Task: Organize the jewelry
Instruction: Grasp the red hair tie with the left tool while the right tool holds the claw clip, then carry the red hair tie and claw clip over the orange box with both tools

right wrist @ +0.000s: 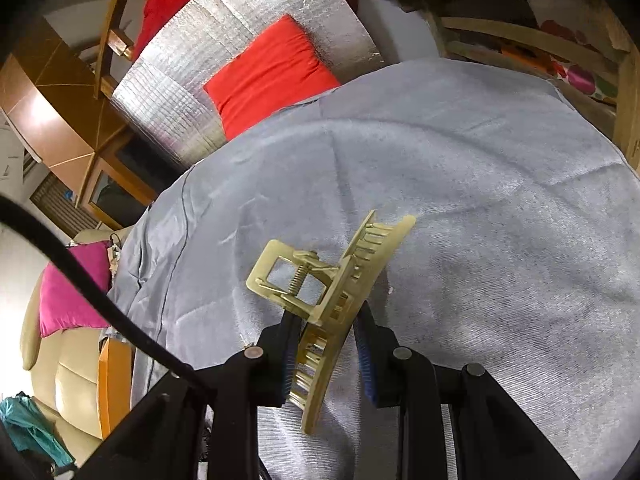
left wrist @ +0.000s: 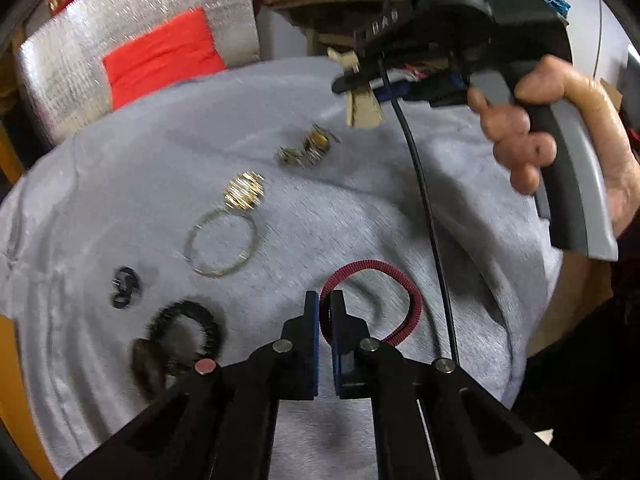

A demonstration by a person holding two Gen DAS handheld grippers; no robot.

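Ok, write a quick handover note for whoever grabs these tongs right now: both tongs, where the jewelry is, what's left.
Left tongs: shut, at the rim of the red coiled bracelet; whether they grip it is unclear.
Right tongs: shut on the yellow-green hair claw, held above the grey cloth.
On the cloth: thin hoop bangle, gold cluster piece, small metal pieces, black fuzzy tie, small dark piece.
Done: nothing visibly sorted.
Left: place the claw, then group the rest.
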